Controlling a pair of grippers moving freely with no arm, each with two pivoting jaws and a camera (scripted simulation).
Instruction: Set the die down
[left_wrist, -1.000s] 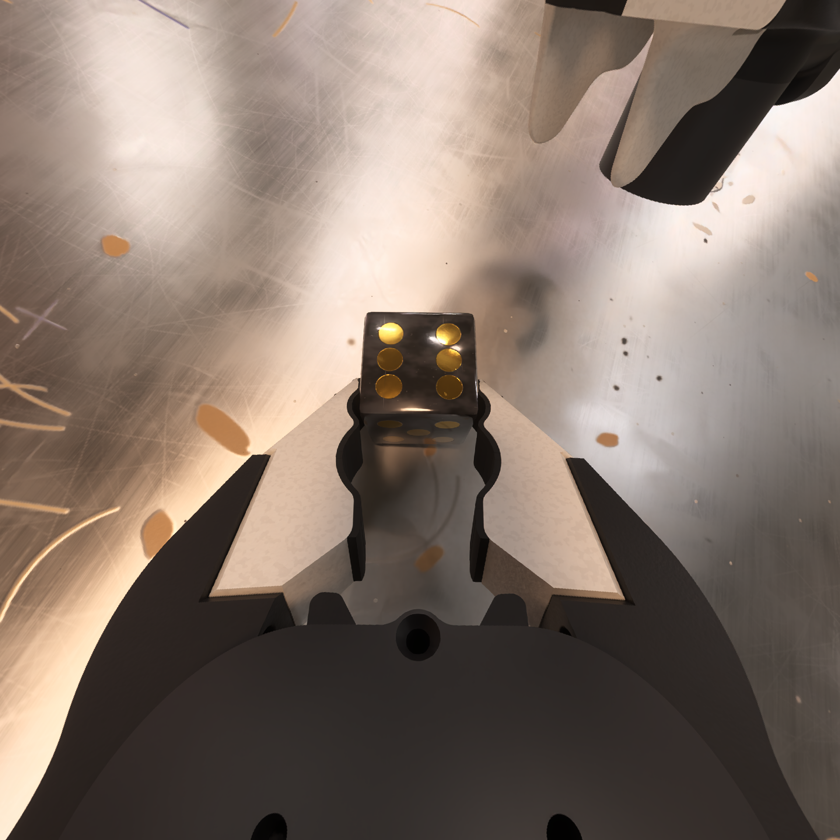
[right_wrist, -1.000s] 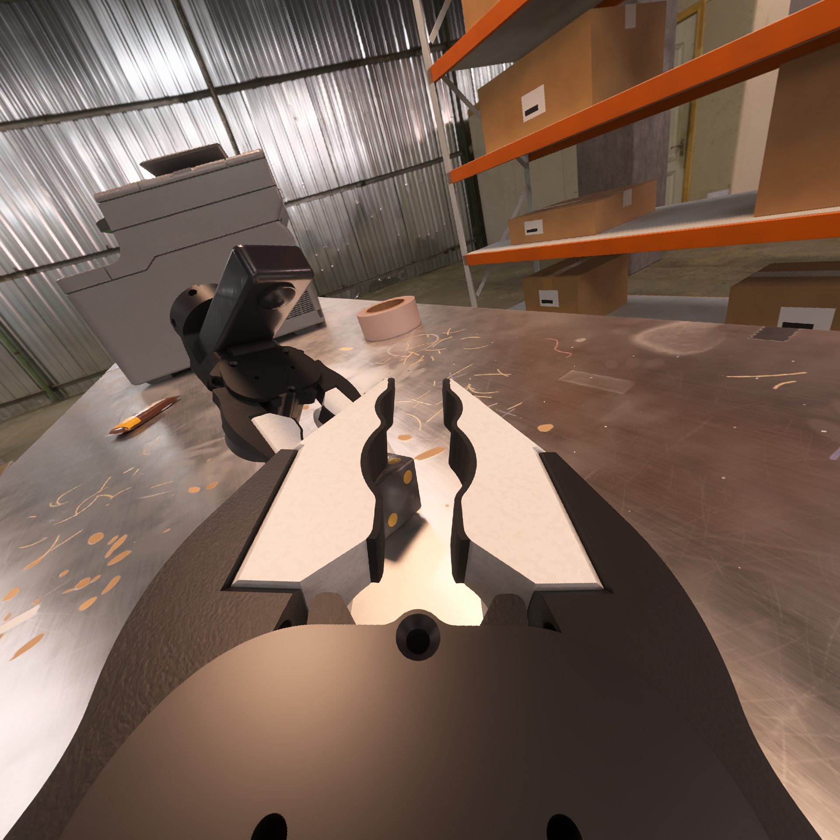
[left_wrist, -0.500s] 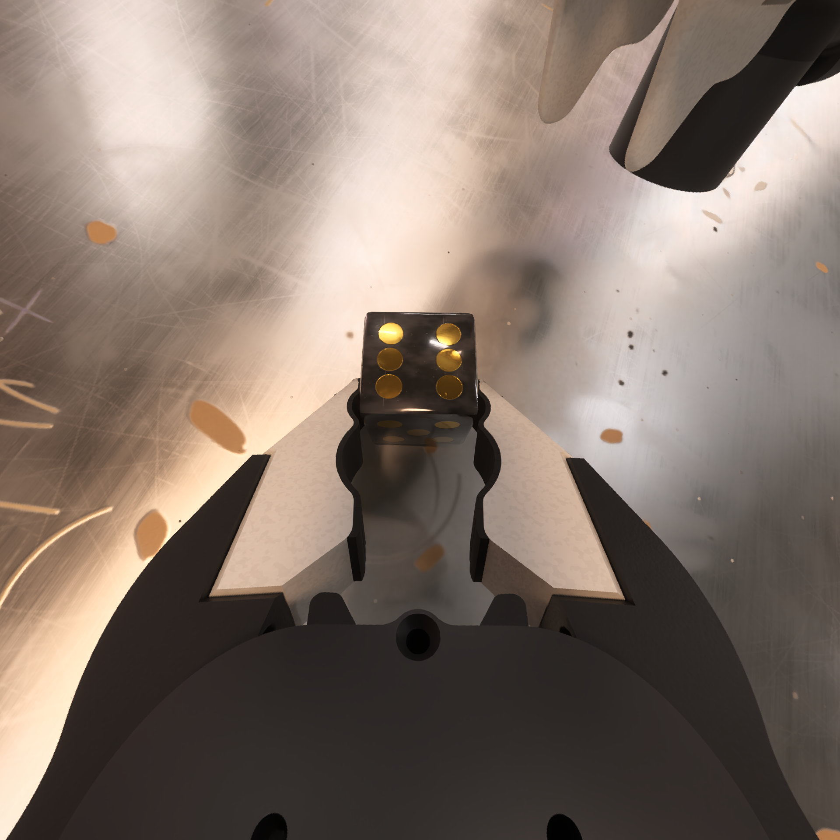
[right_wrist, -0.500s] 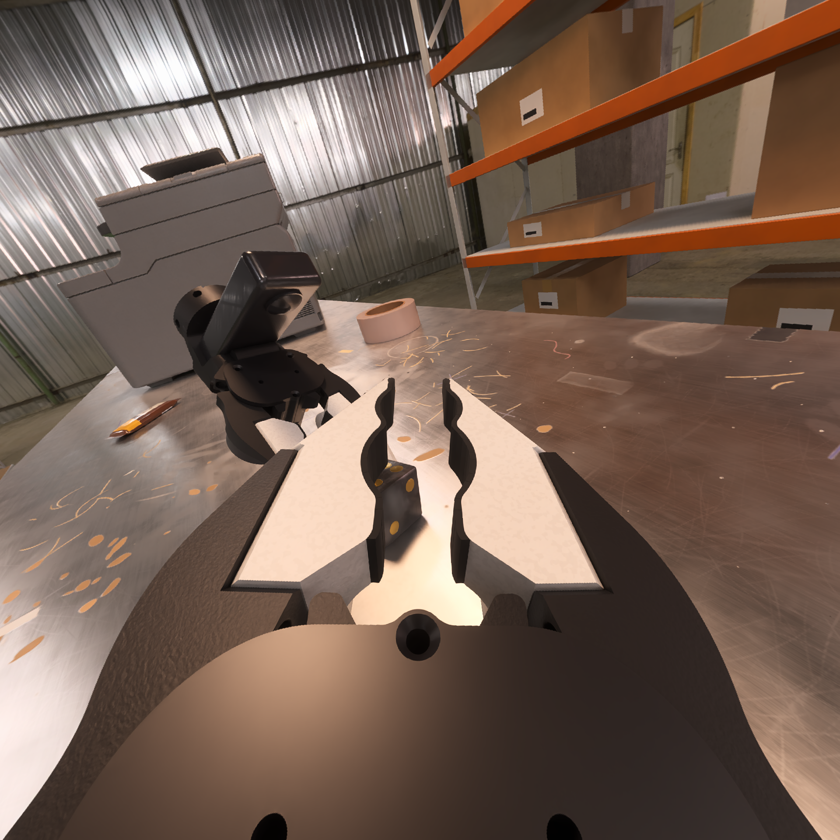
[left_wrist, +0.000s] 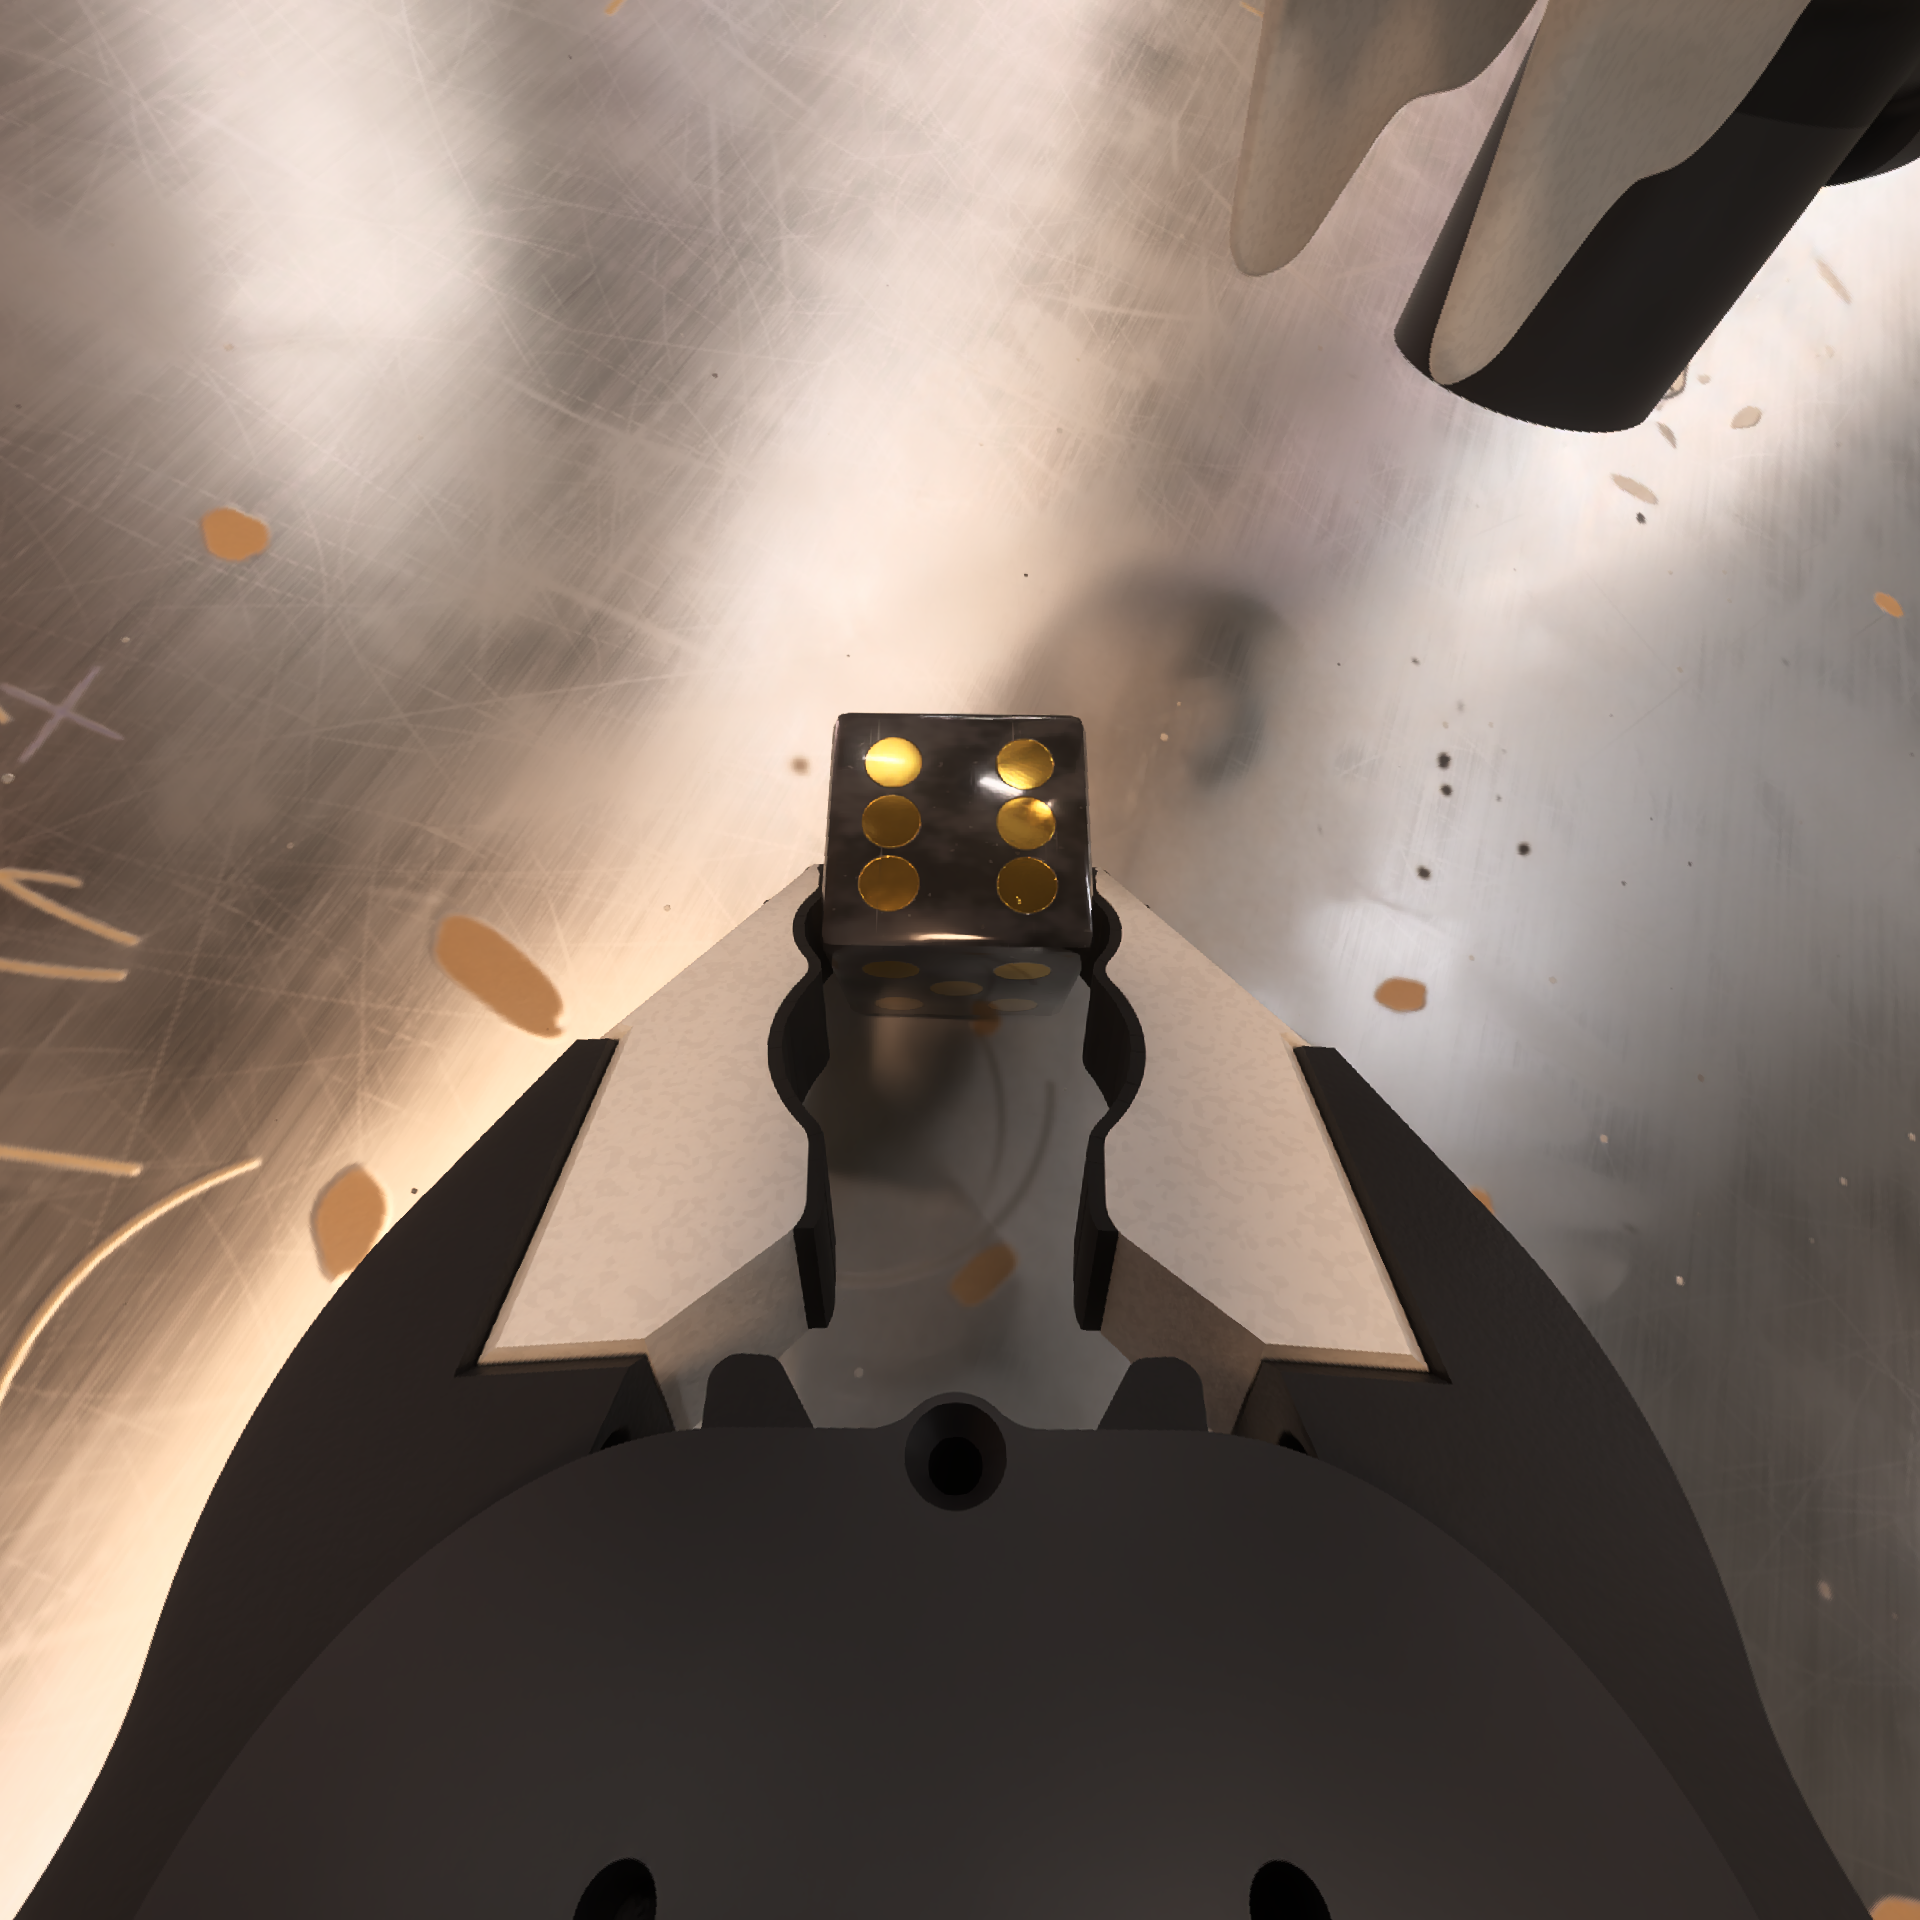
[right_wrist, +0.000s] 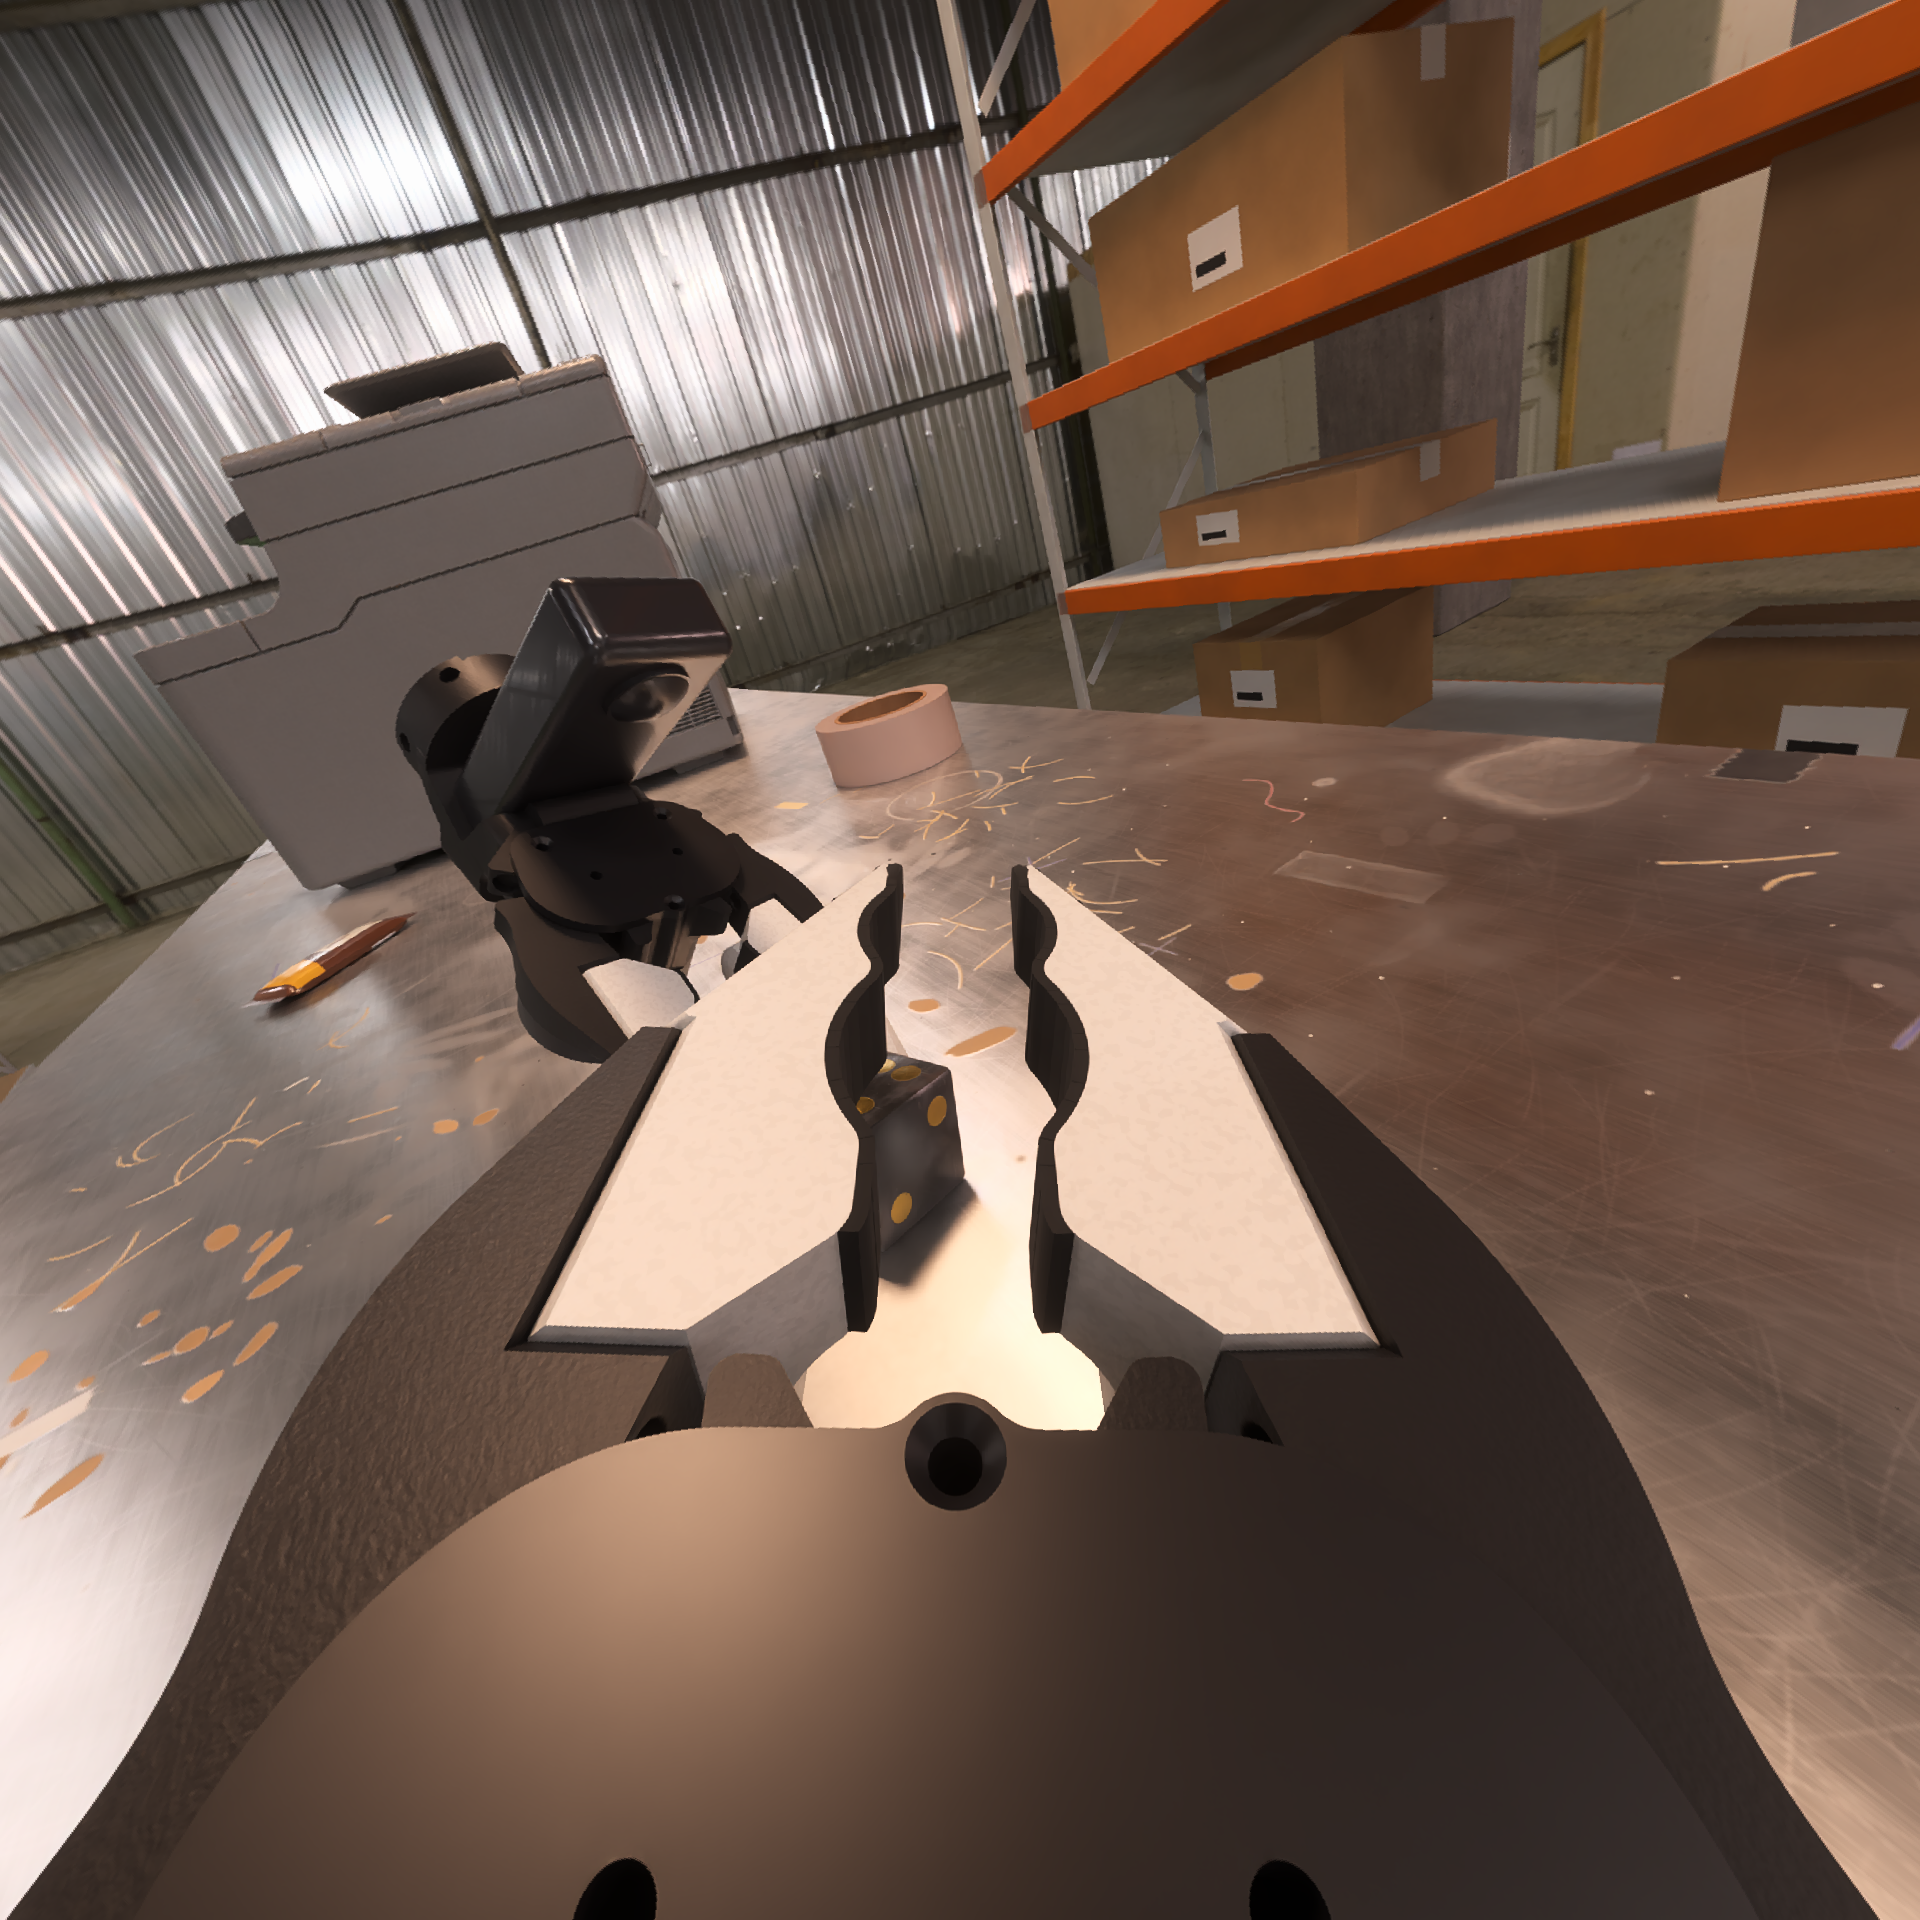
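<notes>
The die is black with gold pips. My left gripper is shut on it at the fingertips, with the six-pip face toward the camera, low over the scratched metal table. I cannot tell whether the die touches the table. In the right wrist view the die shows through the gap between my right gripper's fingers, with the left gripper's body behind it to the left. My right gripper is open and empty, hovering close to the die. It also shows at the top right of the left wrist view.
A roll of tape lies on the table beyond the grippers. A grey printer stands at the far left with a pencil in front of it. Orange shelving with cardboard boxes stands behind the table on the right.
The left gripper has shifted slightly with the die, and the die has gone from tilted to more level in the right wrist view. The grip is unchanged. The right gripper has barely moved.
</notes>
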